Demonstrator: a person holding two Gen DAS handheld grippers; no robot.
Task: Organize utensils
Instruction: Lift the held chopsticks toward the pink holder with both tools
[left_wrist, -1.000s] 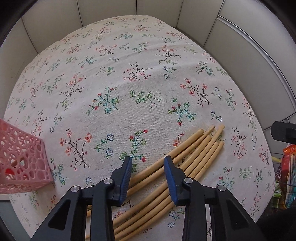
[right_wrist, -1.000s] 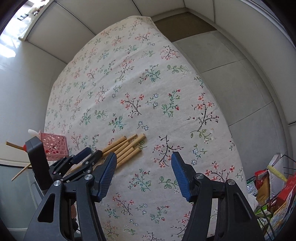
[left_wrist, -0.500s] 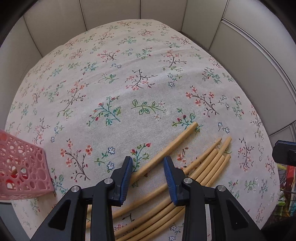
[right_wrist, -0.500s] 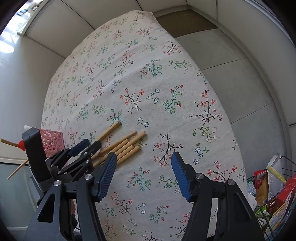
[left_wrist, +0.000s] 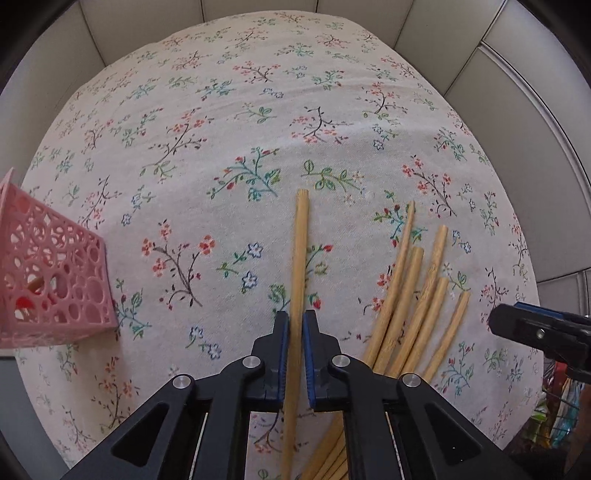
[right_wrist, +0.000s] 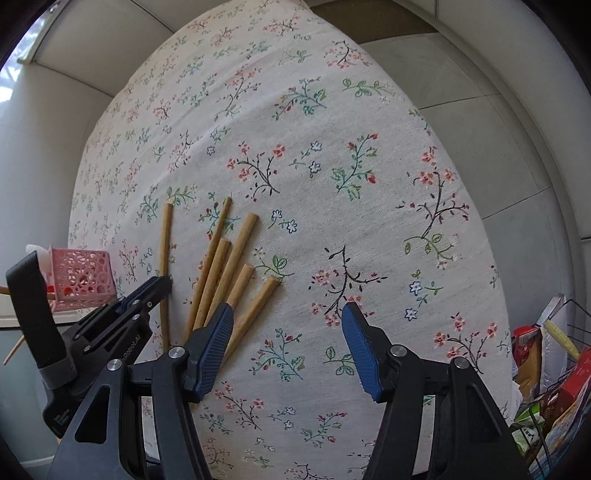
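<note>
My left gripper (left_wrist: 294, 325) is shut on one wooden chopstick (left_wrist: 299, 258), which points straight ahead over the floral tablecloth. Several more chopsticks (left_wrist: 417, 295) lie fanned on the cloth just to its right. In the right wrist view the held chopstick (right_wrist: 164, 240) stands apart from the fanned pile (right_wrist: 229, 266), with the left gripper (right_wrist: 162, 286) clamped on it. My right gripper (right_wrist: 288, 332) is open and empty above the cloth, to the right of the pile. A pink perforated holder (left_wrist: 44, 280) stands at the left table edge; it also shows in the right wrist view (right_wrist: 81, 273).
The floral tablecloth (left_wrist: 258, 129) covers a table surrounded by pale tiled floor. A wire basket with packages (right_wrist: 554, 376) sits off the table's right side. The holder has a chopstick and something red inside.
My left gripper closed on one chopstick and swung it away from the pile, from slanting right to pointing straight ahead. The remaining chopsticks fanned out. My right gripper came closer to the table.
</note>
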